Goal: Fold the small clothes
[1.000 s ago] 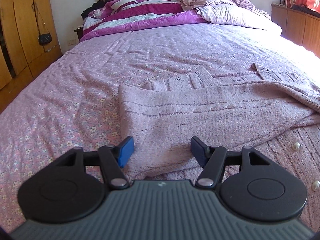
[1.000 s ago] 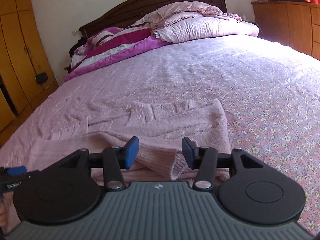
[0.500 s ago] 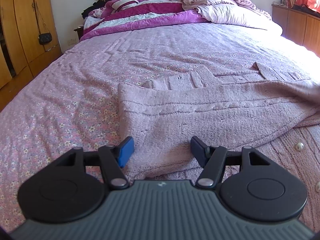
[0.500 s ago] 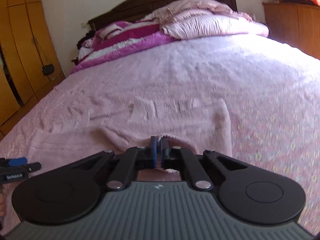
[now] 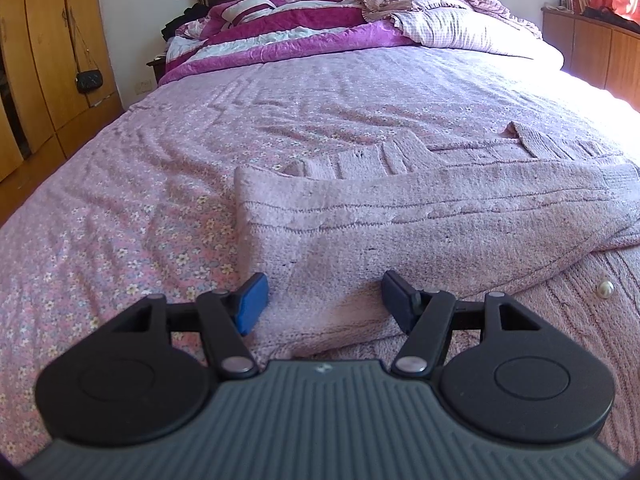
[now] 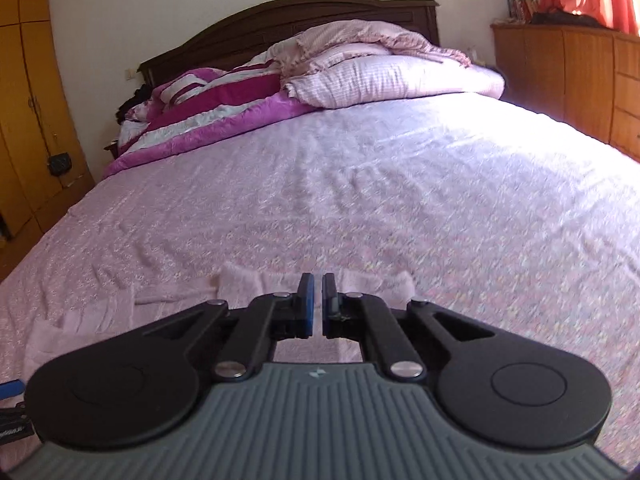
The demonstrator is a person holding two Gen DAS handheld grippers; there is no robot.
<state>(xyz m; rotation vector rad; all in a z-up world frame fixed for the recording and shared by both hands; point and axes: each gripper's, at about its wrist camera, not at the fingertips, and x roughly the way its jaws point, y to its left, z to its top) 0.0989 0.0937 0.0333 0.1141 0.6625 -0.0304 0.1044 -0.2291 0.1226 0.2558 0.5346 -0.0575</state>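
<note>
Fingers of the right gripper (image 6: 315, 304) meet, seemingly holding nothing; only the left gripper (image 5: 322, 304) view shows its spread fingers straddling the pink knitted cardigan (image 5: 420, 232).

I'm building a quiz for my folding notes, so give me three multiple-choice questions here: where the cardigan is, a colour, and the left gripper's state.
1. Where does the cardigan lie? A on the bed B in the wardrobe C on the floor
2. What colour are the left gripper's pads? A red B blue C white
3. How do the left gripper's jaws stand? A shut B open C out of view
Answers: A, it is spread on the bed; B, both pads are blue; B, the jaws stand apart beside a cardigan fold.
</note>
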